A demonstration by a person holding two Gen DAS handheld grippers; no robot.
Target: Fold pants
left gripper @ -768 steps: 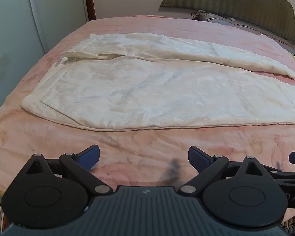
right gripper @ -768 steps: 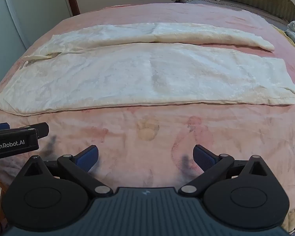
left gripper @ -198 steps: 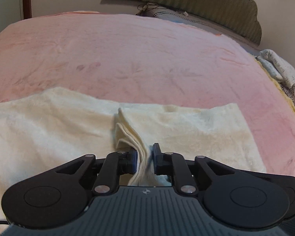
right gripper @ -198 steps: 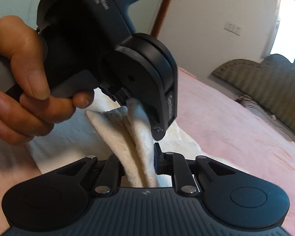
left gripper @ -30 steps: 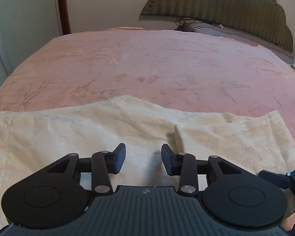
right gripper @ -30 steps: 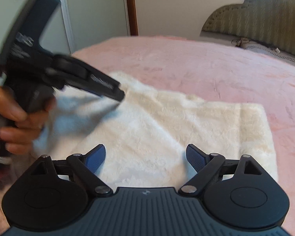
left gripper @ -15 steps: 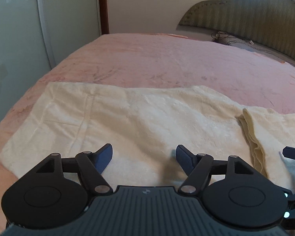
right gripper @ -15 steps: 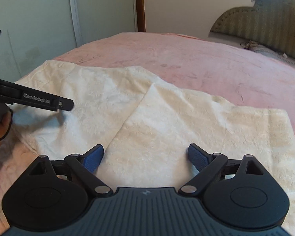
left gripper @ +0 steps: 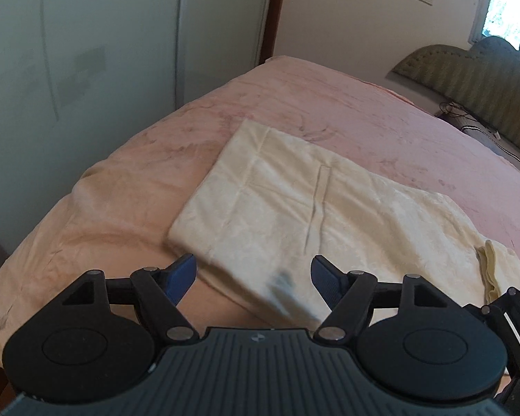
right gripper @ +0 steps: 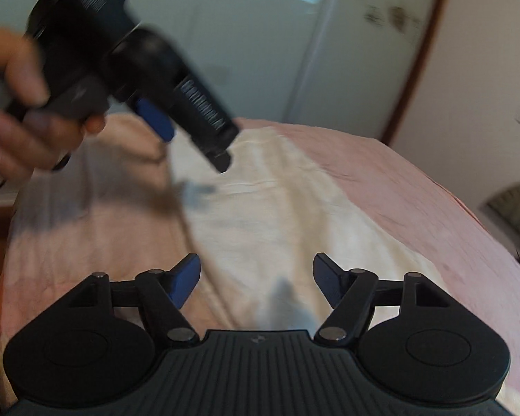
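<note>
The cream pants [left gripper: 294, 215] lie folded into a long band on the pink bedspread [left gripper: 329, 104]. A folded-over edge [left gripper: 488, 270] shows at the right. My left gripper [left gripper: 253, 274] hovers open over the near left corner of the pants, with nothing pressed between its blue pads. In the right wrist view the pants [right gripper: 277, 208] run away from my right gripper [right gripper: 256, 277]. Its jaws are closing above the fabric without pinching it. The left gripper [right gripper: 190, 142], held in a hand [right gripper: 14, 104], is blurred at upper left above the far end.
The bed's left edge and corner [left gripper: 86, 180] drop off toward pale wardrobe doors [left gripper: 86, 52]. A padded headboard [left gripper: 485, 69] and a cable [left gripper: 468, 124] sit at the far right. Part of the right gripper [left gripper: 513, 329] shows at the lower right.
Both grippers have swung left along the pants toward their left end, and both views have rolled. The left jaws have widened and the right jaws have narrowed.
</note>
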